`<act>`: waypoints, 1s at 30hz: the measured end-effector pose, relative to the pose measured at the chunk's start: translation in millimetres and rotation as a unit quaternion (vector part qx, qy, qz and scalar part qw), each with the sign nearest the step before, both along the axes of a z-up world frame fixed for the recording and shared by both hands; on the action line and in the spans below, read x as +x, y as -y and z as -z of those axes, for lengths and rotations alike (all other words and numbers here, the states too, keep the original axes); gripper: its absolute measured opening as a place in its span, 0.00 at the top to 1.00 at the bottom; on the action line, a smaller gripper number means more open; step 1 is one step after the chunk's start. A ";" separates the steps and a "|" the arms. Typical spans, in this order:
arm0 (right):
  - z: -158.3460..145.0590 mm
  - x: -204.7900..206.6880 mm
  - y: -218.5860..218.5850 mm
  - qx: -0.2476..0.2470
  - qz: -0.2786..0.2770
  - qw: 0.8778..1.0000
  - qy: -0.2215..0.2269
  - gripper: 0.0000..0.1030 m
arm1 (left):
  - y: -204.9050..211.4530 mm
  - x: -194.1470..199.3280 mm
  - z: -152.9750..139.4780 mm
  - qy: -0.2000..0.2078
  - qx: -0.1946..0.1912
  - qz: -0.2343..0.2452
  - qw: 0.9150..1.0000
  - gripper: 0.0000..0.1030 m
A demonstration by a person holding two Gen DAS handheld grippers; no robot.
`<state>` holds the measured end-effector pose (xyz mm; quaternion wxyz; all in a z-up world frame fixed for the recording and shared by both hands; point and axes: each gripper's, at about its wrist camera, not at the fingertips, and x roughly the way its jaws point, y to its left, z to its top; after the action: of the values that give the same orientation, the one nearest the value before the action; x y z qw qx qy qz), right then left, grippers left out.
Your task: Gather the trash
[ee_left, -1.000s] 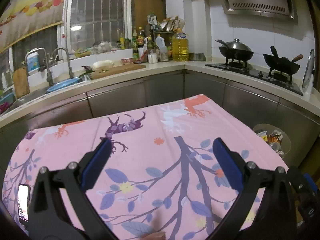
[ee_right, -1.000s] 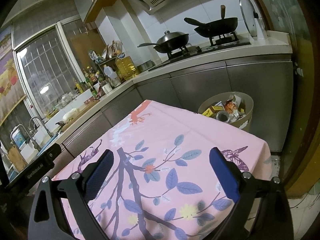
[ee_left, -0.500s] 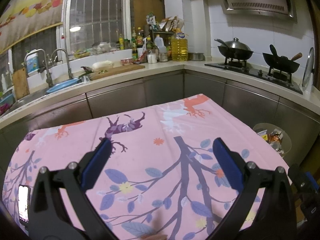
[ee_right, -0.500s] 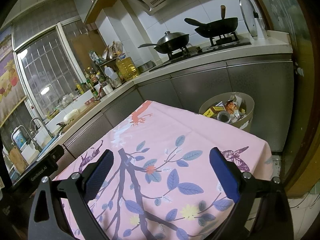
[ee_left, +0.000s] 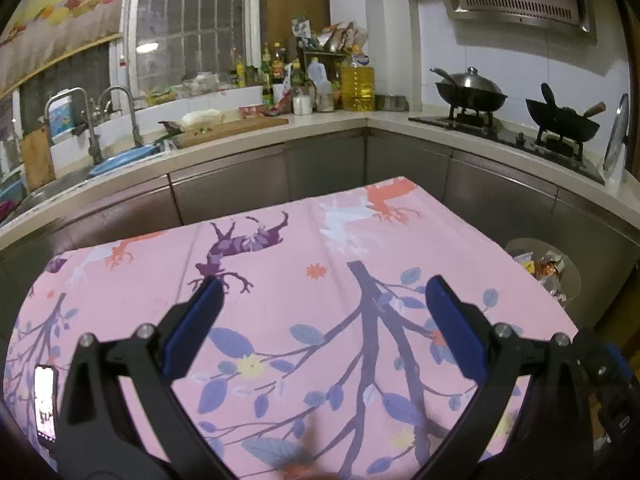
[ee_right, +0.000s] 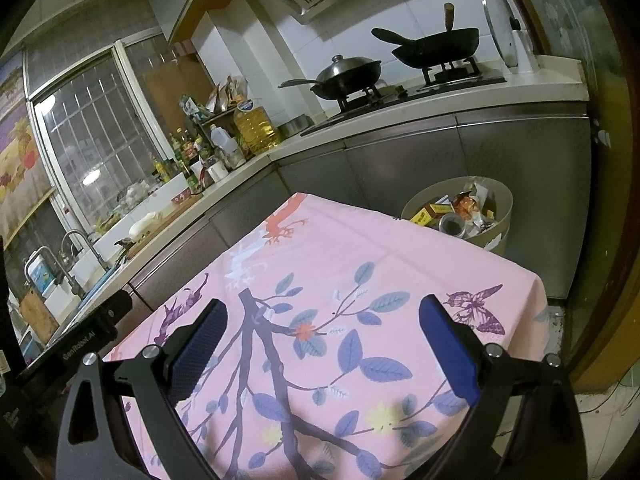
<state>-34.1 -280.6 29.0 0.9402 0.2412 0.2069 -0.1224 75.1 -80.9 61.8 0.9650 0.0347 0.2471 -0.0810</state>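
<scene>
A round beige trash bin (ee_right: 460, 216) stands on the floor past the table's far right corner, holding several wrappers and a can; it also shows in the left wrist view as the bin (ee_left: 568, 276). My left gripper (ee_left: 324, 312) hovers open over the pink floral tablecloth (ee_left: 304, 292), nothing between its blue pads. My right gripper (ee_right: 324, 332) is open as well above the same cloth (ee_right: 360, 264), a short way from the bin. I see no loose trash on the cloth in either view.
A grey L-shaped kitchen counter (ee_left: 280, 132) wraps the far side, with a sink (ee_left: 112, 156), cutting board, bottles and two woks on a stove (ee_right: 400, 84). A phone (ee_left: 44, 404) lies at the table's left edge. The left gripper's body (ee_right: 80, 332) shows at the right view's left.
Both grippers stay open and nearly still; the views shift only slightly.
</scene>
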 end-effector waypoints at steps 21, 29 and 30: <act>6.9 3.3 -1.8 0.003 -0.009 1.000 -0.009 0.10 | -1.8 3.2 8.4 -0.013 0.012 0.003 1.000 0.06; 10.5 4.2 -1.2 0.007 -0.010 1.000 -0.012 0.10 | -7.2 6.4 11.6 -0.034 -0.016 0.019 0.999 0.06; 11.1 4.1 -1.4 0.008 -0.010 1.000 -0.013 0.10 | -7.7 6.7 11.7 -0.034 -0.017 0.018 0.999 0.06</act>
<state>-30.0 -279.3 17.9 0.9369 0.2447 0.2220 -0.1143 81.8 -73.1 50.1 0.9548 0.0203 0.2779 -0.1036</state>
